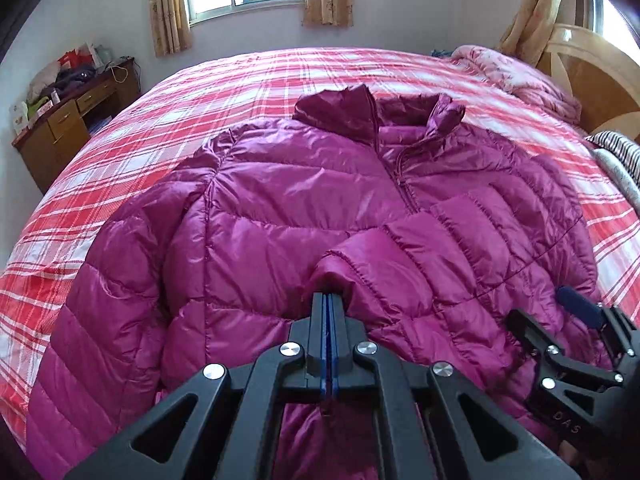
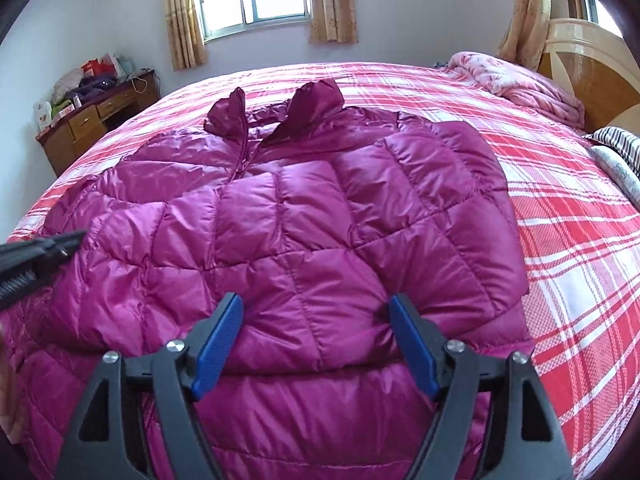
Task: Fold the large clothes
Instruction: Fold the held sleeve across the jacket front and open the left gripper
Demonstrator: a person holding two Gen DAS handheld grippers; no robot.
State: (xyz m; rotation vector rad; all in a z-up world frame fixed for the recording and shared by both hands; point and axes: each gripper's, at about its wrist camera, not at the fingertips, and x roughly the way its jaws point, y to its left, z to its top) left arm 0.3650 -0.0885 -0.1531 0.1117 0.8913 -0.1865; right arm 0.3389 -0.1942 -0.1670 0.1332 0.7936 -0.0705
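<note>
Magenta puffer jacket (image 1: pixel 280 208) on plaid bed (image 1: pixel 120 152), left gripper (image 1: pixel 328 300) jaws clenched on sleeve cuff (image 1: pixel 340 268), right gripper (image 2: pixel 318 320) jaws spread over hem.

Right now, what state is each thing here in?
Jacket: spread on the bed, zipped partway, one sleeve folded across its front.
Left hand-held gripper: shut on the sleeve cuff.
Right hand-held gripper: open, over the jacket.
Curtains: drawn apart.

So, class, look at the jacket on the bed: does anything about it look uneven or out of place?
Yes. One sleeve is folded across the jacket, its cuff pinched in the shut left claw, while the other sleeve lies spread out. The collar stands up crumpled.
</note>
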